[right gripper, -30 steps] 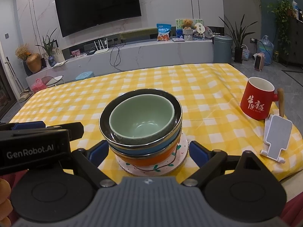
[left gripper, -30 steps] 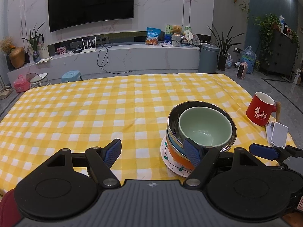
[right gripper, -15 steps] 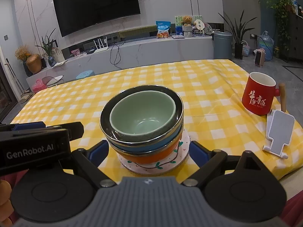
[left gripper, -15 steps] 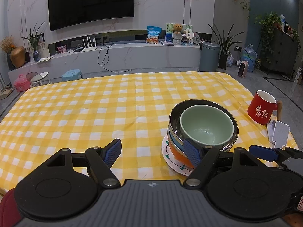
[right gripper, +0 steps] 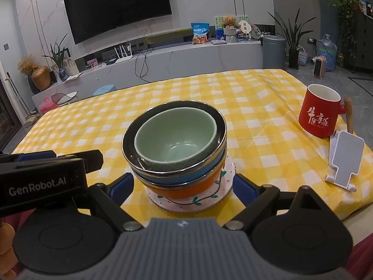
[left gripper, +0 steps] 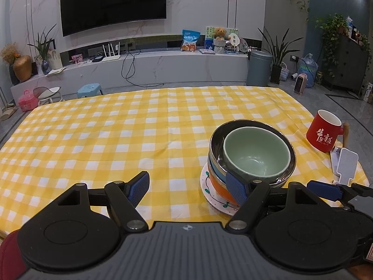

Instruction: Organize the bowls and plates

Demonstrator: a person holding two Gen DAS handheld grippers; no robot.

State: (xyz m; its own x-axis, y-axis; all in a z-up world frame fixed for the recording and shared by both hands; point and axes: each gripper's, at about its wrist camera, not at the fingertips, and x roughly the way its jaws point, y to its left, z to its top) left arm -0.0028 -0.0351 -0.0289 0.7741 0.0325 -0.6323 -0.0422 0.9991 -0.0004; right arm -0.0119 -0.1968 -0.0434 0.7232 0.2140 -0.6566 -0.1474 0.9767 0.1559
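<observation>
A stack of bowls stands on a white plate with a leaf pattern (right gripper: 198, 201) near the table's front edge. From the top: a pale green bowl (right gripper: 174, 137), a steel bowl (right gripper: 130, 144), a blue bowl (right gripper: 163, 179) and an orange bowl (right gripper: 186, 190). The stack also shows in the left wrist view (left gripper: 254, 154). My right gripper (right gripper: 181, 186) is open, its fingers on either side of the stack's base, apart from it. My left gripper (left gripper: 188, 187) is open and empty, to the left of the stack.
A red mug (right gripper: 319, 110) with a wooden handle stands at the right of the yellow checked tablecloth (right gripper: 244, 98). A white phone stand (right gripper: 345, 161) lies in front of it near the table's right edge. The left gripper's body (right gripper: 42, 182) shows at the left.
Both views have shifted slightly; the stack sits a little nearer in the right wrist view. Both grippers stay open. The bowls have not moved.
</observation>
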